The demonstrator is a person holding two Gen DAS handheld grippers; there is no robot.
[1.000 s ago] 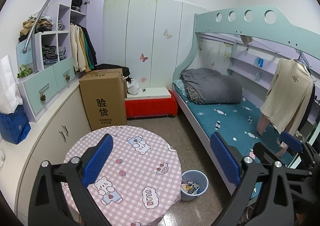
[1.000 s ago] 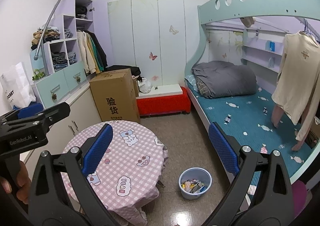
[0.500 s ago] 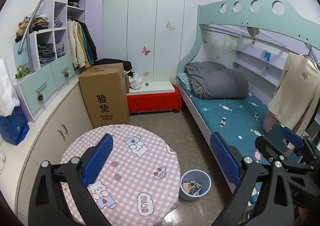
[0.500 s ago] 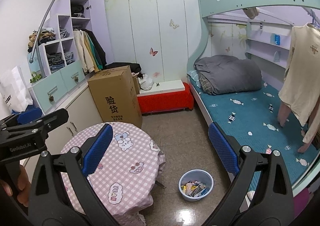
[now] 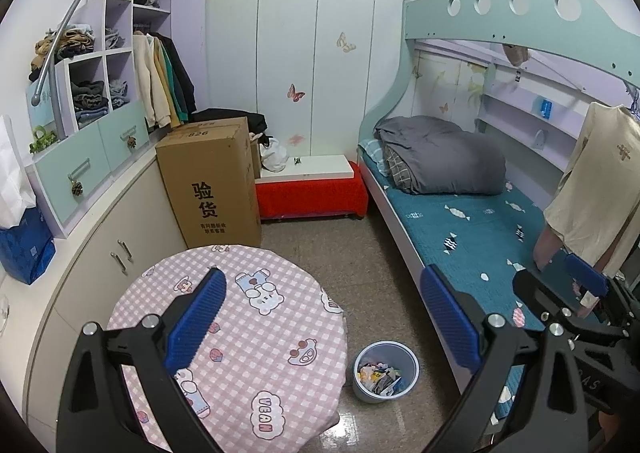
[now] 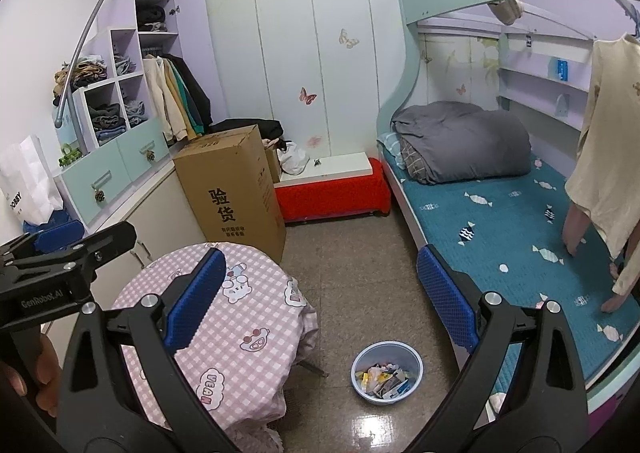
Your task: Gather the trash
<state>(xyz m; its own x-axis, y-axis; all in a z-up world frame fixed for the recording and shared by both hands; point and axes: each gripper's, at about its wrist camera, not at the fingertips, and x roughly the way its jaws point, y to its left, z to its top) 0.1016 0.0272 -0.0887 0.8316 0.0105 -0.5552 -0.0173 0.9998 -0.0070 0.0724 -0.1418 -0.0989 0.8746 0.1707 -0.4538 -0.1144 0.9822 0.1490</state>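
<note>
The small round pale-blue plastic waste bin [image 6: 387,372] stands on the speckled floor at the lower centre of the frame, between the round table with the pink checked cloth [image 6: 224,317] and the blue-covered lower bunk [image 6: 516,229]. It is part-filled with loose wrappers [image 6: 382,375]. It looks light and thin-walled, likely to flex, so the upper rim seems the best place to pinch. The right gripper [image 6: 320,297] and the left gripper [image 5: 322,313] both hang high above it, blue pads spread wide, holding nothing.
</note>
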